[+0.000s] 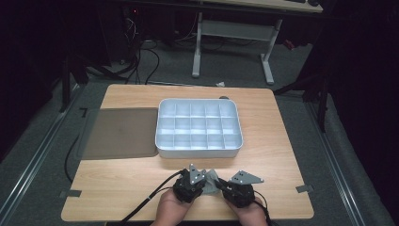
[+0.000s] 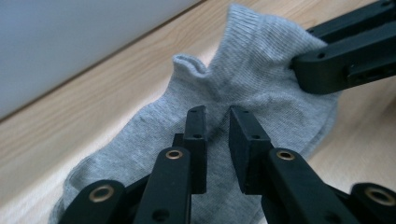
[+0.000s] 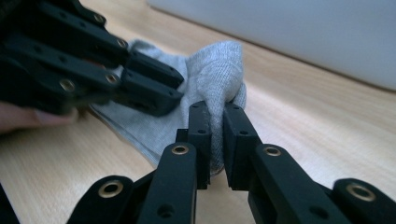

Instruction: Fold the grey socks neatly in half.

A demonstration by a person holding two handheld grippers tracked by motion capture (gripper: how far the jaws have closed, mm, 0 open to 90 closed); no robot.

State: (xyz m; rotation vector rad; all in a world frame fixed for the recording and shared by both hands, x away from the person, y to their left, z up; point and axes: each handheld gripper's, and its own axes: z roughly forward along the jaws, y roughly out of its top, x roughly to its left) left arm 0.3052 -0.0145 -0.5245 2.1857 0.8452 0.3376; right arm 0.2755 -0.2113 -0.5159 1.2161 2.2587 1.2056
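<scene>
Two grippers on one grey sock, near edge of the wooden table, just short of the white compartment tray.

Right gripper: jaws pressed together on a bunched fold of the sock, cloth puckered above the pads. Left gripper: jaws narrowly spread, resting over the middle of the sock, a slim gap between the pads and no clear pinch on the knit, so likely not holding.

Risks, judged from here: thin fold slipping out of the right pinch if pulled hard, the bite being shallow and near the edge. Left jaws closing on a single layer, or on nothing, and skating over the fabric. Both grippers crowded close together, so knocking jaw on jaw quite possible. Sock dragging along the table and twisting instead of folding cleanly.

Look of the sock: short ankle cut, fine ribbed light-grey knit, soft and limp, cuff curled open at the far end, body lying flat, slightly wrinkled.
</scene>
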